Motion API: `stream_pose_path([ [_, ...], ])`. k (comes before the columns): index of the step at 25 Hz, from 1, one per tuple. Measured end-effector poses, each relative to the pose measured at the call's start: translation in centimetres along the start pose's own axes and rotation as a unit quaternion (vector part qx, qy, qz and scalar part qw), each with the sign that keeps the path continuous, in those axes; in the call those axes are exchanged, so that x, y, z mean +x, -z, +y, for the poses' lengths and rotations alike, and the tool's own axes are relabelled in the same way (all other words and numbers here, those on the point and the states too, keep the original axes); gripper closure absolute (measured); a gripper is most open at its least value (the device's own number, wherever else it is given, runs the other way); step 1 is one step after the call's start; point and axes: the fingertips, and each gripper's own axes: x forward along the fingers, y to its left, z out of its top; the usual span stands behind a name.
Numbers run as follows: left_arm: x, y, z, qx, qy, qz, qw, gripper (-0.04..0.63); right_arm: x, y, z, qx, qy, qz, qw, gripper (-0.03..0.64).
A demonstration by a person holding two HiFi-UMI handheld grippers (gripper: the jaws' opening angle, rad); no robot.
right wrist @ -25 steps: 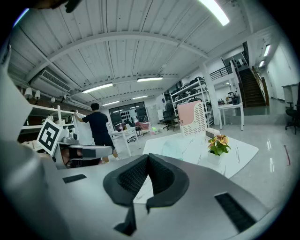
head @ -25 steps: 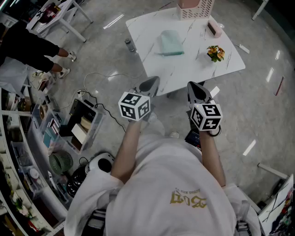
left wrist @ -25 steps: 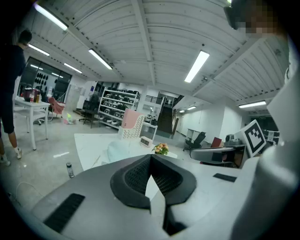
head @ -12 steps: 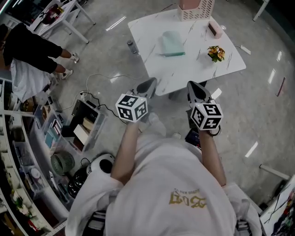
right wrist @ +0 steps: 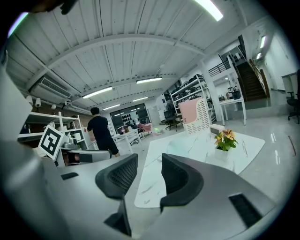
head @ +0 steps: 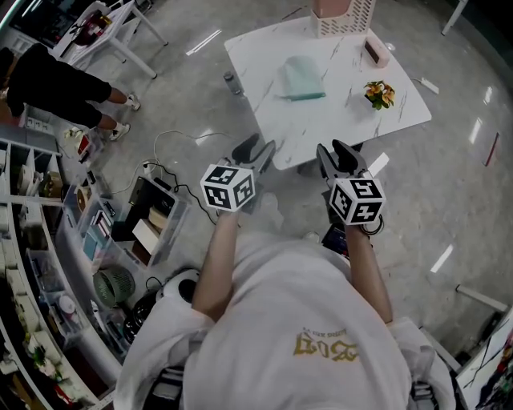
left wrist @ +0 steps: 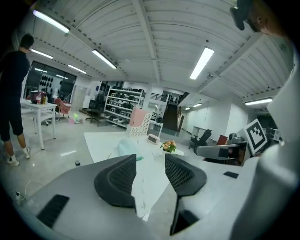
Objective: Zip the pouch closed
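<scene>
A mint-green pouch (head: 303, 78) lies flat on the white marble table (head: 353, 120), far ahead of both grippers. It also shows small in the left gripper view (left wrist: 125, 147) and faintly in the right gripper view (right wrist: 180, 146). My left gripper (head: 252, 152) hovers over the floor just short of the table's near edge; its jaws have just been opening and stand open with nothing between them (left wrist: 151, 171). My right gripper (head: 337, 158), beside it at the table's near edge, has just been opening too and is open and empty (right wrist: 145, 176).
On the table stand a pink perforated basket (head: 342, 14), a small pink box (head: 373, 51) and a potted flower (head: 378, 93). A small bottle (head: 230, 81) sits on the floor left of the table. A person (head: 56, 80), shelves and a storage cart (head: 148, 216) are at the left.
Both grippers' jaws went from shut to open. The left gripper has moved a little toward the table. The person at the far left has shifted position.
</scene>
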Motion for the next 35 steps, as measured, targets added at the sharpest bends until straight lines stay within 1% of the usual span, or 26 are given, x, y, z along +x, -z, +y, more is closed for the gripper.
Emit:
stream_pose_path([
  [2, 0.3, 0.1, 0.9, 0.001, 0.006, 0.007, 1.0000, 0.387, 0.6, 0.3, 0.0, 0.008, 0.008, 0.004, 1.000, 0.456],
  [5, 1.5, 0.0, 2.4, -0.003, 0.028, 0.018, 0.9995, 0.388, 1.7, 0.5, -0.2, 0.031, 0.030, 0.007, 0.999, 0.443],
  [11, 5.6, -1.0, 6.8, 0.003, 0.077, 0.048, 0.9959, 0.390, 6.0, 0.6, -1.5, 0.050, 0.092, 0.016, 0.994, 0.436],
  [14, 8.3, -1.5, 9.2, 0.008, 0.100, 0.064, 0.9929, 0.394, 8.3, 0.6, -2.1, 0.055, 0.122, 0.022, 0.991, 0.436],
  [19, 11.8, -1.3, 12.0, 0.034, 0.140, 0.098, 0.9847, 0.394, 11.3, 1.5, -2.7, 0.076, 0.165, 0.030, 0.983, 0.436],
  [27, 15.2, -0.8, 14.4, 0.080, 0.200, 0.136, 0.9669, 0.396, 14.5, 3.0, -3.5, 0.113, 0.223, 0.028, 0.968, 0.434],
  [30, 15.6, -0.8, 15.2, 0.095, 0.216, 0.144, 0.9609, 0.396, 15.5, 2.8, -3.3, 0.114, 0.235, 0.027, 0.965, 0.434],
  [35, 16.1, -0.5, 16.1, 0.105, 0.236, 0.151, 0.9542, 0.403, 16.7, 2.1, -3.3, 0.089, 0.246, 0.035, 0.964, 0.428],
])
